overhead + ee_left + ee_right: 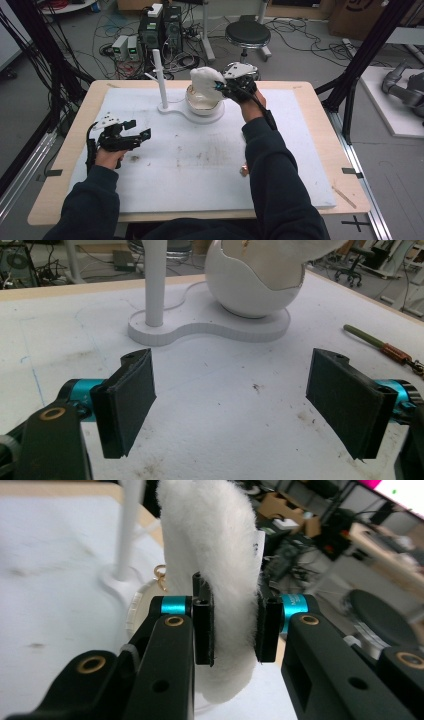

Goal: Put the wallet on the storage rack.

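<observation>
— Between my right gripper's jaws: what have you got?

— A white fluffy pad, clamped across its middle. I hold it on edge, long axis running up and down through the jaws, both ends sticking out past them.

— And the bowl?

— Directly beneath the pad, just under the gripper, on its white stand beside the post. My guess is the pad goes straight down into it, or comes straight up out; I can't tell which.

— Which hand is nearer?

— The right, by far. That arm is stretched forward over the table, wrist bent, gripper angled down at the bowl.

— Your left gripper?

— Spread wide, nothing in it, low over the mat. Bowl and post lie well ahead of its jaws, the bowl ahead-right.
</observation>
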A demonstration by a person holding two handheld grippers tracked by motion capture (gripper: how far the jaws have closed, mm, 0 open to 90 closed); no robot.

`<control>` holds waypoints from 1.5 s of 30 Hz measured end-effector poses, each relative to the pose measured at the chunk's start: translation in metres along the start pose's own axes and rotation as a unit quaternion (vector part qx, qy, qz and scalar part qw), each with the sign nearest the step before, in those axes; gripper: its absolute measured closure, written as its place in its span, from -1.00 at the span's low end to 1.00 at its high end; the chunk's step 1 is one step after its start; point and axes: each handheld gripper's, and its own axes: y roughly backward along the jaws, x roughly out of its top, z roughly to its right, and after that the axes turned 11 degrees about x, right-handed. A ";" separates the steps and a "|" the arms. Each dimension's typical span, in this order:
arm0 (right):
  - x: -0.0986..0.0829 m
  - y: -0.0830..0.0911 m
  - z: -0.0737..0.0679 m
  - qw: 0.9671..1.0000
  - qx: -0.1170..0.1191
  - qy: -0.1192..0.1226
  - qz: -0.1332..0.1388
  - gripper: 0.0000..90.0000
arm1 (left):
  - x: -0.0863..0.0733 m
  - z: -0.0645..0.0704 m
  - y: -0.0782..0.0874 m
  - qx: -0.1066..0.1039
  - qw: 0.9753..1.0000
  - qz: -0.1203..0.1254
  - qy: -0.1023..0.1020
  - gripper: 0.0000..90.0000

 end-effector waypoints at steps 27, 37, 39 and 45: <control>-0.031 -0.063 0.007 0.998 0.008 0.016 -0.062 0.09 | -0.002 0.002 -0.002 -0.008 1.000 -0.012 0.013 -0.56; -0.043 0.011 0.016 0.999 -0.010 -0.051 0.017 0.13 | -0.002 0.003 -0.002 -0.008 1.000 -0.014 0.015 -0.56; -0.052 0.032 0.018 0.996 0.000 -0.083 0.027 0.07 | -0.002 0.002 -0.002 -0.010 1.000 -0.014 0.016 -0.56; -0.090 0.078 0.007 0.990 0.004 -0.140 0.029 -0.28 | -0.001 0.002 0.000 -0.014 1.000 0.003 0.023 -0.56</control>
